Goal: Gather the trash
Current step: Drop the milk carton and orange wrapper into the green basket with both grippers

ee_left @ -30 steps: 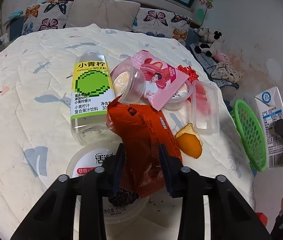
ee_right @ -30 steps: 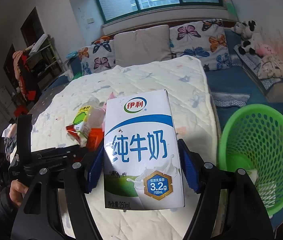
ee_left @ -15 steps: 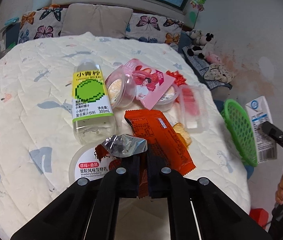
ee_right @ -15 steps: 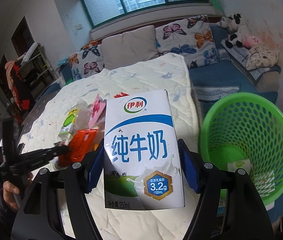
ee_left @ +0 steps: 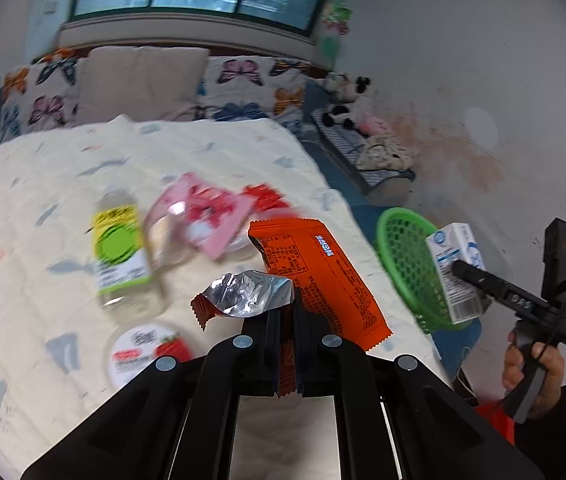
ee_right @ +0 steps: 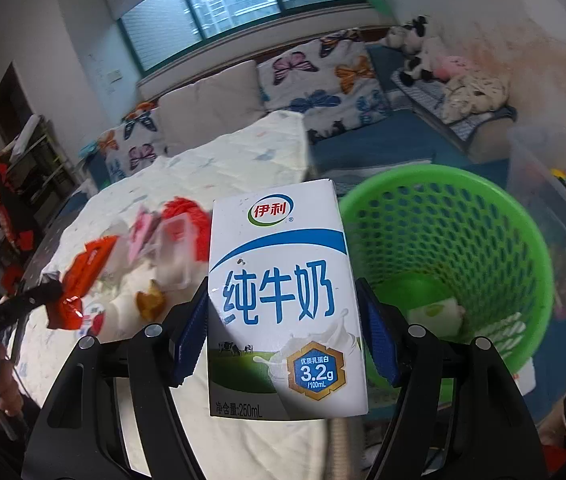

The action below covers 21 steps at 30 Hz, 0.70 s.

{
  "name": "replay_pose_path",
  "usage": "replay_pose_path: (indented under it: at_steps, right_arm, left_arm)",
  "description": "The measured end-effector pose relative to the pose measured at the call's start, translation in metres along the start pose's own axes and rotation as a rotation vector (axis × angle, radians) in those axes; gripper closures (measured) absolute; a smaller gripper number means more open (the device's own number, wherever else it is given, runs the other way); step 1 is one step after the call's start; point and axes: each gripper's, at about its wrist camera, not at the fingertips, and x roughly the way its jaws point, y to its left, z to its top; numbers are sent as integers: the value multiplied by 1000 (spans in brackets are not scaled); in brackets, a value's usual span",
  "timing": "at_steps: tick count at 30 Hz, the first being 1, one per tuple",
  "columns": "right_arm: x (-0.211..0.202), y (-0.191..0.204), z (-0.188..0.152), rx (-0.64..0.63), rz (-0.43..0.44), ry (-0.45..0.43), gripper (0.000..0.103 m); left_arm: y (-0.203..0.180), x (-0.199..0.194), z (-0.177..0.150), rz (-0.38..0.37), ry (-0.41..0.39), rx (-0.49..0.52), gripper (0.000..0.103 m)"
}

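one orange foil snack wrapper [ee_left: 319,276], one white-and-blue milk carton [ee_right: 283,300], one green perforated plastic basket [ee_right: 455,240], one clear yellow-labelled plastic bottle [ee_left: 121,252], one pink packet [ee_left: 211,212], one round yoghurt lid [ee_left: 143,354], two black grippers

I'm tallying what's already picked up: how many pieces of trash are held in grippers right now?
2. The orange wrapper is pinched in the shut left gripper above the bed; the milk carton is clamped in the right gripper beside the green basket. Nothing else appears held.
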Motion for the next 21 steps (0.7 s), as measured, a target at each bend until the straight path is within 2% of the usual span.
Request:
replay_pose_path:
  at_steps: [10, 21]
  right_arm:
    - [-2, -56, 1, 57, -84, -3, 34]
    - [20, -106, 0, 107, -148, 28, 33]
  left_arm:
    - [-67, 37, 30, -80, 30, 118, 98]
    - [-120, 81, 49, -101, 73, 215, 98]
